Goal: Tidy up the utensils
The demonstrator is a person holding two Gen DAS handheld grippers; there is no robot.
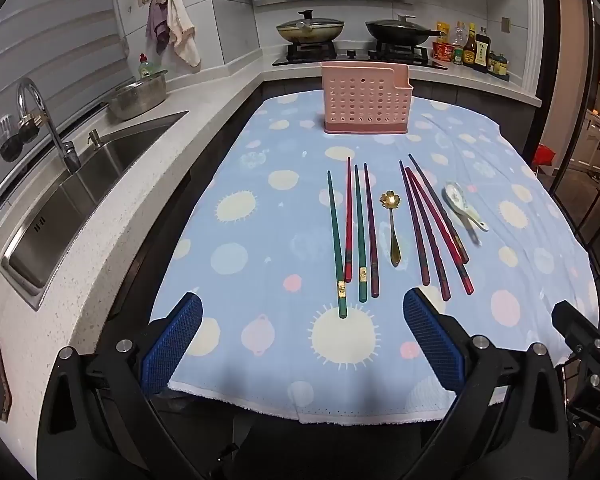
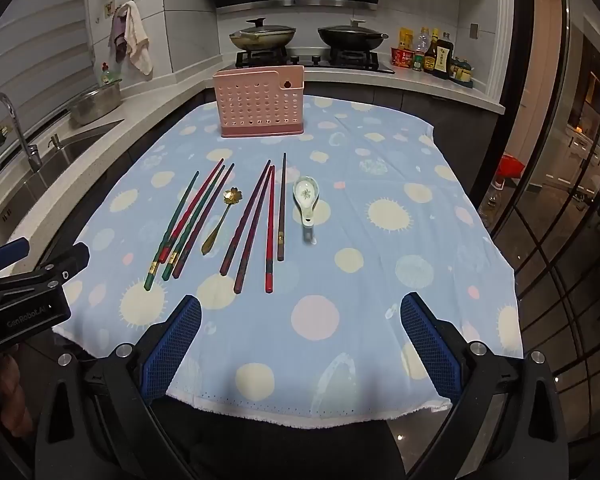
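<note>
A pink perforated utensil holder (image 1: 366, 99) (image 2: 261, 103) stands at the far end of the blue spotted tablecloth (image 1: 260, 240) (image 2: 380, 260). Several chopsticks lie in two groups: green, red and purple ones (image 1: 350, 232) (image 2: 188, 220) on the left, dark red ones (image 1: 432, 224) (image 2: 260, 220) on the right. A gold flower spoon (image 1: 393, 228) (image 2: 220, 220) lies between the groups. A white ceramic spoon (image 1: 462, 206) (image 2: 307, 204) lies to the right. My left gripper (image 1: 302, 344) and my right gripper (image 2: 300, 344) are both open and empty, above the cloth's near edge.
A steel sink (image 1: 80, 196) with a faucet (image 1: 40, 120) and a metal bowl (image 1: 138, 96) is on the counter to the left. A stove with two lidded pans (image 1: 356, 28) and sauce bottles (image 1: 472, 48) is behind the table. Glass doors (image 2: 560, 200) are on the right.
</note>
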